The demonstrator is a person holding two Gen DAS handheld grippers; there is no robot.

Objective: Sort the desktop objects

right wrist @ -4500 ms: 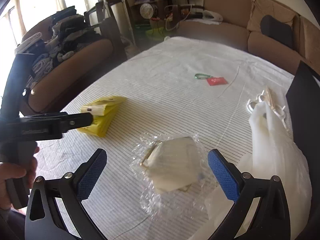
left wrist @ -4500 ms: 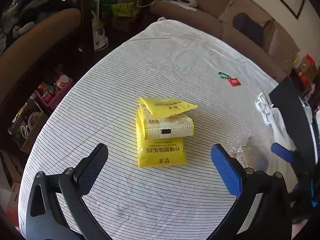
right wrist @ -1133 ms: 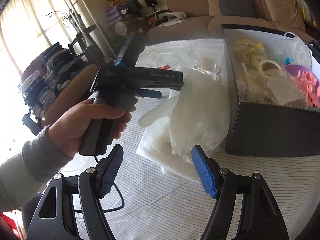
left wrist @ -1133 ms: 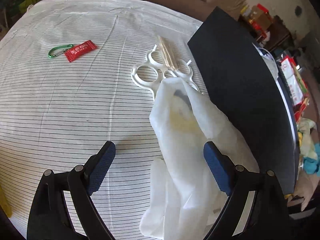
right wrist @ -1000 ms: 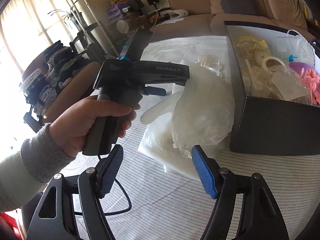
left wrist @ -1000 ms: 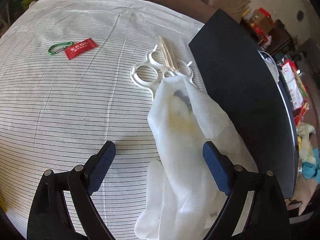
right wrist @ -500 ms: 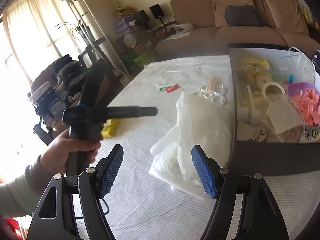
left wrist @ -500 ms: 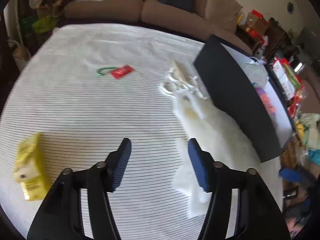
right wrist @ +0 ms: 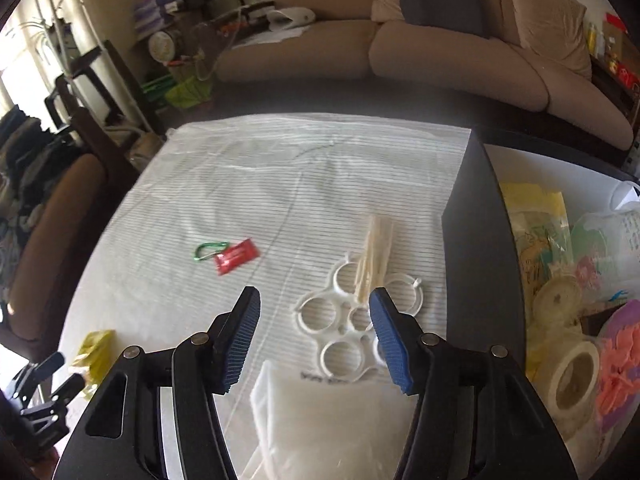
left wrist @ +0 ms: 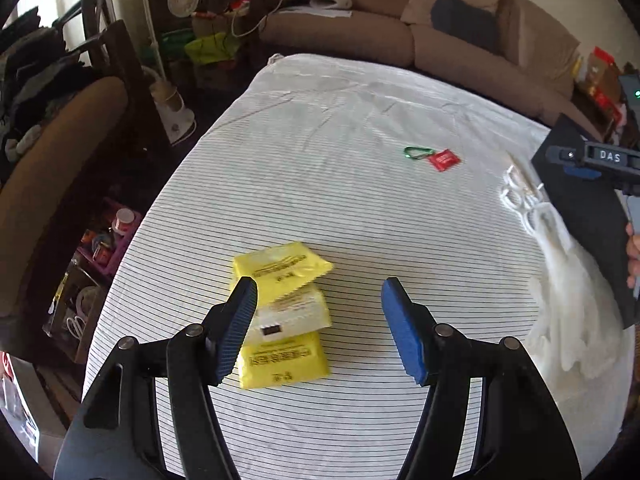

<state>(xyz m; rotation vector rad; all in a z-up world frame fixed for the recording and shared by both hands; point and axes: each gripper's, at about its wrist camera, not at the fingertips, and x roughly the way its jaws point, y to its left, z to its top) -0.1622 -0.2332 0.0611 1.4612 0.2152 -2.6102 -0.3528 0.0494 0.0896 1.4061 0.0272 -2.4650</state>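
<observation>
— Nearest to the left claw (left wrist: 318, 330)? Stack of yellow sachets (left wrist: 282, 320) at lower centre of frame, touching the left pad in view, long axis running up-frame.
— Right claw (right wrist: 314, 338)? Over white ring carrier (right wrist: 348, 330) and wooden sticks (right wrist: 376, 256), near box (right wrist: 472, 264). Both part open, just narrowed, gripping nothing.

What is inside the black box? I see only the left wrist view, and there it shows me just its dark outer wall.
Observer: The black box is already partly filled: a tape roll, pink pieces and a yellow packet lie inside.
Operator: Does the right gripper hold something?
Observer: No. The right gripper is empty; its jaws have just been closing, with nothing between them.
Operator: What is it aimed at?
Observer: It points toward the white ring holder, with pale sticks lying across it.
</observation>
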